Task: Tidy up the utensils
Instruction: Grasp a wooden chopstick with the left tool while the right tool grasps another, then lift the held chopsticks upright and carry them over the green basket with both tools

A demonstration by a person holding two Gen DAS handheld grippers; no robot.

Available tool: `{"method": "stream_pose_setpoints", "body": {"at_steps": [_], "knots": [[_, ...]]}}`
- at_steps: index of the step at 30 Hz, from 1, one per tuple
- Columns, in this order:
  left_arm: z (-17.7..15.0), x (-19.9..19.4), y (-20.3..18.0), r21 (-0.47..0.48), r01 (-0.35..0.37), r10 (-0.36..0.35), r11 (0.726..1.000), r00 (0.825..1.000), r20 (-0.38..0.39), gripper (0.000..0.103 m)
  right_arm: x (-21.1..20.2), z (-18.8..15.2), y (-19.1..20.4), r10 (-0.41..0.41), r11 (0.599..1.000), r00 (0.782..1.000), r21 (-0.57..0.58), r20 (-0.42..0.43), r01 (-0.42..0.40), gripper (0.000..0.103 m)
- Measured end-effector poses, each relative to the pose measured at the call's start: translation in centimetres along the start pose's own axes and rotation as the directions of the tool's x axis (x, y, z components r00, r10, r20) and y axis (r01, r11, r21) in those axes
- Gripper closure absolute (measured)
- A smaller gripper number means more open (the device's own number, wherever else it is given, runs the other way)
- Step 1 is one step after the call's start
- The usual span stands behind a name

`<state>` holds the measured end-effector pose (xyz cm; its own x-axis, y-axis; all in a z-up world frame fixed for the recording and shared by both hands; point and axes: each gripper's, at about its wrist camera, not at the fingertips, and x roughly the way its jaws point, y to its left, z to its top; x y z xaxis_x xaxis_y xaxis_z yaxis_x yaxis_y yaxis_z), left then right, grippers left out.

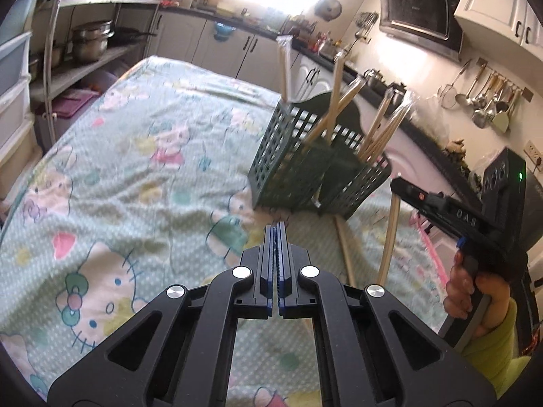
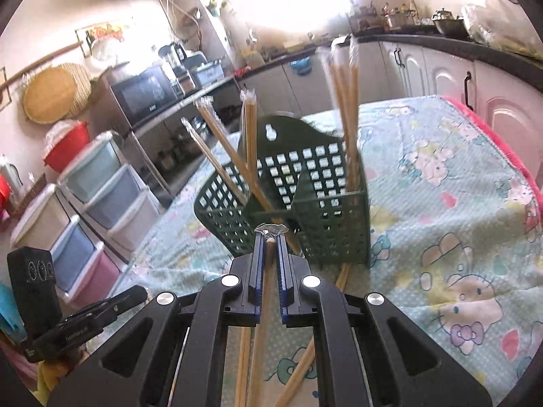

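Left wrist view: the left gripper (image 1: 278, 229), jaws together on nothing, faces the green basket (image 1: 271, 156) at frame centre; "DAS" reads on the right gripper (image 2: 269, 237), clamped on wrapped chopsticks (image 2: 263, 322).

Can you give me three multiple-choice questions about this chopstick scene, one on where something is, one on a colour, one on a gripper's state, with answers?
1. Where does the utensil basket stand?
A. On the cartoon-print cloth
B. On the black counter
C. In a drawer

2. What colour is the basket?
A. Red
B. Dark green
C. White

3. What is the right gripper doing?
A. Open and empty
B. Shut on a spoon
C. Shut on a wrapped chopstick pair

Answers:
1. A: the basket's base sits on the cloth covering the table.
2. B: its perforated walls are dark green in both views.
3. C: the wrapped chopstick pair runs between the closed blue pads; meanwhile the left gripper is shut with nothing in it.
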<state>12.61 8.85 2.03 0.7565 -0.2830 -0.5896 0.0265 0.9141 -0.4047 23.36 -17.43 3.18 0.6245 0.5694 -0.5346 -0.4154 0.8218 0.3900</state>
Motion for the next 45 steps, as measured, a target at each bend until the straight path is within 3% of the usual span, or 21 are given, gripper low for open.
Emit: {"method": "stream_pose_setpoints", "body": {"at_steps": [13, 45], "knots": [[3.4, -1.6, -3.7, 0.058, 0.051, -0.056, 0.997, 0.994, 0.091, 0.103, -5.1, 0.4, -0.1, 0.006, 1.0, 0.986, -0.027, 0.165, -0.002, 0.097], [9.7, -2.0, -11.4, 0.218, 0.099, -0.145, 0.971, 0.967, 0.208, 0.103, -9.1, 2.8, -1.4, -0.009, 1.0, 0.953, -0.013, 0.303, 0.013, 0.097]]}}
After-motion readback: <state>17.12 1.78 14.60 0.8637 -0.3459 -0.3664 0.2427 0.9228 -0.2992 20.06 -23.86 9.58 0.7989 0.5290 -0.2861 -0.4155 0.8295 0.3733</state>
